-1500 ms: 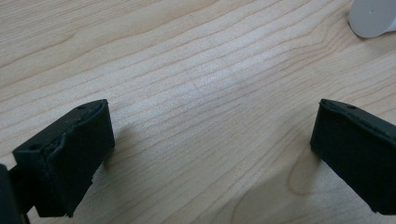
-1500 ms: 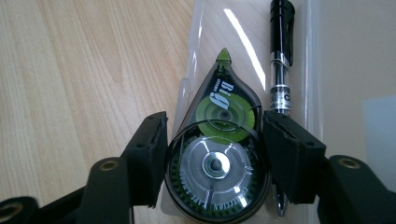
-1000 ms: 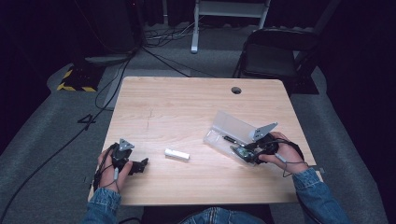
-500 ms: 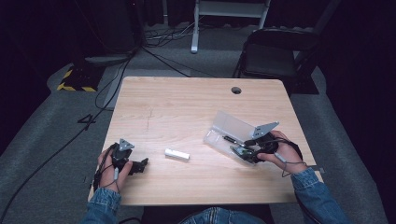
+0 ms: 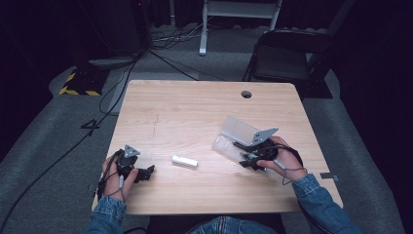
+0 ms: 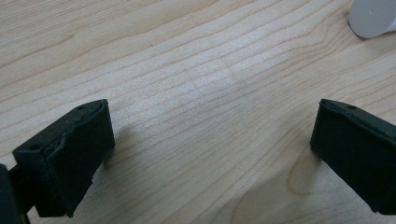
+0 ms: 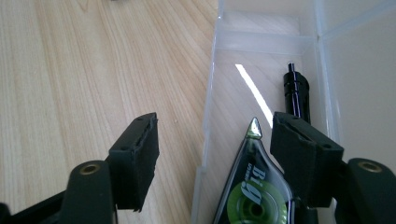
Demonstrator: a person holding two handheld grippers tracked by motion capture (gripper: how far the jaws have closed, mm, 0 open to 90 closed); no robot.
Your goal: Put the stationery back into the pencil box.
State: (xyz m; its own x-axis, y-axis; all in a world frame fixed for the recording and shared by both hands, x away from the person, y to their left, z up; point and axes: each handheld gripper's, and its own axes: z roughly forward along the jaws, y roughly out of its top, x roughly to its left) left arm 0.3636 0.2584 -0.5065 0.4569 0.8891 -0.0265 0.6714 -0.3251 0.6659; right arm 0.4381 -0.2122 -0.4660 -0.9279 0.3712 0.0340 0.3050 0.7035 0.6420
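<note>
The right tongs have just been opening and now stand wide over the clear plastic case, at about four o'clock on the desk. A correction tape dispenser lies inside the case between the jaws, apparently released, beside a black pen. That suggests one item is stowed. The left tongs, wide open and empty, rest at seven o'clock; the white cylinder lies between the hands, likely next.
</note>
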